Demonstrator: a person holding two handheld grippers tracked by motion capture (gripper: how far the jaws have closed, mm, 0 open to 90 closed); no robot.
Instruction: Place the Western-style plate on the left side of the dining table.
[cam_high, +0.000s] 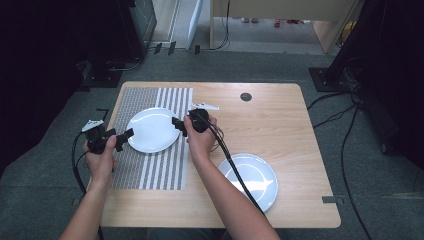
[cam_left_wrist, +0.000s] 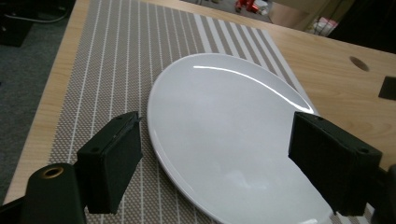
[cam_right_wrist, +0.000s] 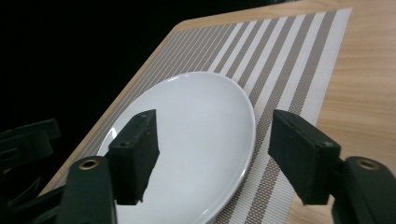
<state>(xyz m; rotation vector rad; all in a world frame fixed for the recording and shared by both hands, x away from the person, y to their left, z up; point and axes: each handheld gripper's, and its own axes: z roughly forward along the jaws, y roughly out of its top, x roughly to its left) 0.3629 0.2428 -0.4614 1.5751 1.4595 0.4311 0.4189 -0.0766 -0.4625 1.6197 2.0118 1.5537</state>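
- The left gripper (cam_high: 121, 139) has its jaws spread and holds nothing; it sits just off the nine o'clock edge of the white plate (cam_high: 152, 130).
- The right gripper (cam_high: 177, 124), also spread and empty, sits at the plate's three o'clock edge.
- The plate lies flat on the striped placemat (cam_high: 150, 170), between the two grippers and about equally near each.
- A second plate (cam_high: 248, 181) sits well apart, at four o'clock on the table (cam_high: 280, 120).

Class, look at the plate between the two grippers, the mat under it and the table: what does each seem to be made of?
Plate: likely glazed ceramic, white and glossy, with bright light streaks.
Mat: seemingly woven vinyl or fabric, with a fine mesh texture and stripes.
Table: wood or wood-look laminate, pale with matte grain.
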